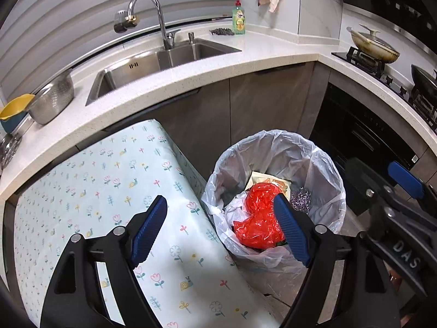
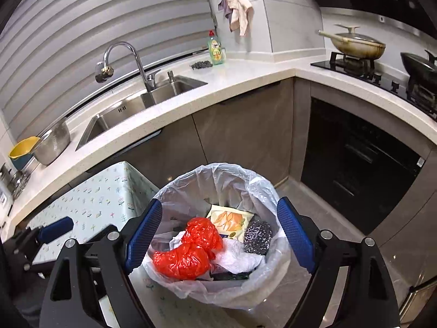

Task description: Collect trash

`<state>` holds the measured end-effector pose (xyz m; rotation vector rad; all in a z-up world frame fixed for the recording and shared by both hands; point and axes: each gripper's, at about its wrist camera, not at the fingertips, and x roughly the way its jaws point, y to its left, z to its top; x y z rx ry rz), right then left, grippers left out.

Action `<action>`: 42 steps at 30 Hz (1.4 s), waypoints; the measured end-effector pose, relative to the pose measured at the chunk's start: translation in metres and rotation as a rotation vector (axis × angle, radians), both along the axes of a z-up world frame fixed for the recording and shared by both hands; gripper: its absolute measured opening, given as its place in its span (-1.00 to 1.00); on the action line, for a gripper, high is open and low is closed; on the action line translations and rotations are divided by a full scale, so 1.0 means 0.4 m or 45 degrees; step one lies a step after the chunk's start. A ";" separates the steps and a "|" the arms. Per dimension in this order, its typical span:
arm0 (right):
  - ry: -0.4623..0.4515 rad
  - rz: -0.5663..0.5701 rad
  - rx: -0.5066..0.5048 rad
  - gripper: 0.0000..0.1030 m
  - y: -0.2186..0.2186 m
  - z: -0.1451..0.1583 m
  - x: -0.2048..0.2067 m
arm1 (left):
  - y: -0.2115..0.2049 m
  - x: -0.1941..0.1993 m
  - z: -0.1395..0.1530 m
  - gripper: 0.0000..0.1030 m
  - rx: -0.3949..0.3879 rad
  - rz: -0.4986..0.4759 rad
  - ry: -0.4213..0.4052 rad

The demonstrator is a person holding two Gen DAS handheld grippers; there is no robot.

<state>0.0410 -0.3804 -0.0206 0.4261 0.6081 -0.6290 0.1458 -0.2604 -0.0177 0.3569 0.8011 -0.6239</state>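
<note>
Trouble could have come from the thin clear plastic bin liner [image 2: 218, 180], whose loose rim might snag or tear on a careless grab. Inside it lay a crumpled red plastic bag [image 2: 188, 251], a steel wool scourer [image 2: 258, 236] and a printed paper packet [image 2: 229, 220]. Left tool [image 1: 221, 229] and right tool [image 2: 220, 240] both hung wide open and empty above the bin beside the floral-clothed desk [image 1: 109, 180].

The bin [image 2: 218, 235] stands directly below and ahead of the right gripper [image 2: 222, 235], holding a bag [image 2: 188, 254], a packet [image 2: 229, 220] behind it and a scourer [image 2: 258, 236] to the bag's right. The table [image 1: 109, 191] lies under the left gripper [image 1: 221, 229], touching the bin's left side. Beyond both runs the counter [image 2: 218, 93], sink [image 2: 142, 101] ahead-left, stove [image 2: 382, 71] ahead-right.
</note>
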 end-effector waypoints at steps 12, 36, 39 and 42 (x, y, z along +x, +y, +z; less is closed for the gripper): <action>0.017 0.036 -0.040 0.63 0.052 0.040 -0.090 | 0.136 -0.039 0.027 0.71 -0.017 0.098 -0.034; 0.119 0.148 -0.102 0.87 0.219 0.051 -0.171 | 0.267 -0.170 0.054 0.86 -0.006 0.165 -0.106; 0.122 0.152 -0.097 0.87 0.222 0.047 -0.172 | 0.270 -0.174 0.052 0.86 -0.008 0.174 -0.100; 0.129 0.161 -0.095 0.87 0.224 0.043 -0.174 | 0.268 -0.178 0.046 0.86 -0.004 0.176 -0.091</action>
